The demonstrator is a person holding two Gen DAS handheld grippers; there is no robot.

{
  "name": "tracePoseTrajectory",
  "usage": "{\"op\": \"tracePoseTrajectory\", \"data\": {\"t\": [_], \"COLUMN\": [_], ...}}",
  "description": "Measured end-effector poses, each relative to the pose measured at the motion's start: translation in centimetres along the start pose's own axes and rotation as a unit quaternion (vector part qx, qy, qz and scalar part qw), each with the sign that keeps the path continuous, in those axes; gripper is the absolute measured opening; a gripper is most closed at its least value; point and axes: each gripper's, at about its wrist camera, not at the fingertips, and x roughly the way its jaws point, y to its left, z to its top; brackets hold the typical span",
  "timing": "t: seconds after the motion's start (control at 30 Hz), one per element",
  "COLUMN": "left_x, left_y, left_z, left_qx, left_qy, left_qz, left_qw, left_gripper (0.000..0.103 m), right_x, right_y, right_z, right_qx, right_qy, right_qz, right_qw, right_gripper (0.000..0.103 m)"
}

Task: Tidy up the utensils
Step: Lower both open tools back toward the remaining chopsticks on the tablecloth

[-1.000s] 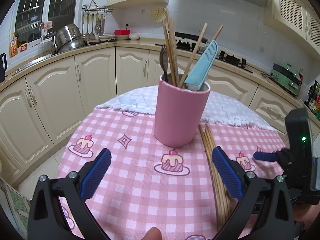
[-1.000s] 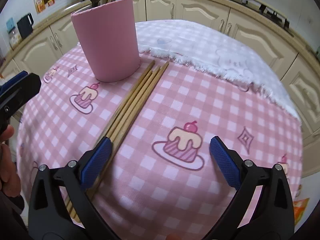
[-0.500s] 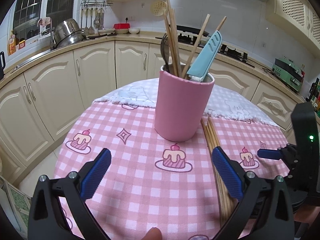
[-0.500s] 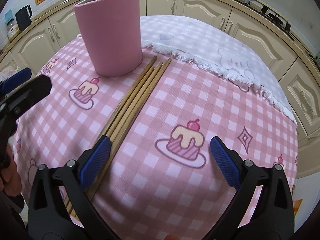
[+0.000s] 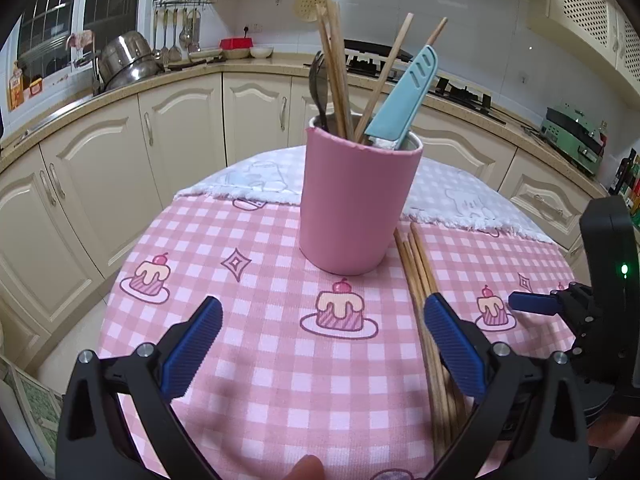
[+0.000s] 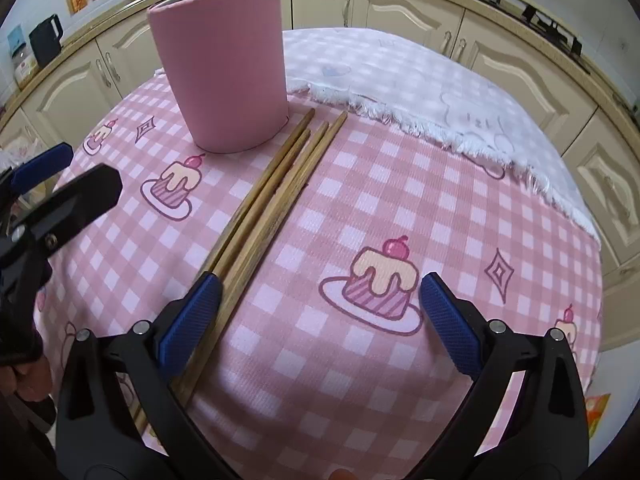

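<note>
A: Loose chopsticks [image 6: 276,196] are found lying bundled on the checked cloth [image 6: 360,208], centre-left of the right wrist frame, tips just beside the pink holder [image 6: 224,64].

B: Tools?

A: Right gripper [image 6: 316,316] is spread, empty; left gripper [image 5: 320,344] likewise released.

B: Risks?

A: Sticks may be scattered or only some caught if pinched off-centre; the crowded holder could be tipped on insertion.

B: Obscured?

A: Stick ends are hidden under the left pad, lower left. Holder contents are cut off there.
</note>
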Motion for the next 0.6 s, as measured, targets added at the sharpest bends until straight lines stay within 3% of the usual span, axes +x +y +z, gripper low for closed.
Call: {"op": "tracePoseTrajectory", "data": {"t": [0.3,0.6], "left_x": [1.1,4.4], "left_y": [-1.1,-3.0], "left_z": [-0.5,-1.5], "left_qx": [0.030,0.064], "left_qy": [0.031,0.101], "left_qz": [-0.017,-0.024], "left_qw": [0.9989,0.9925], "left_gripper": [0.099,0.099], "right_x": [0.1,-0.7], "right_y": [-0.3,-2.6], "right_z": [-1.0,-2.1], "right_qx": [-0.006,-0.010], "right_qy": [0.008,0.002], "right_qz": [-0.001,0.006], "right_qw": [1.000,1.000], "right_gripper": [0.097,0.097]}}
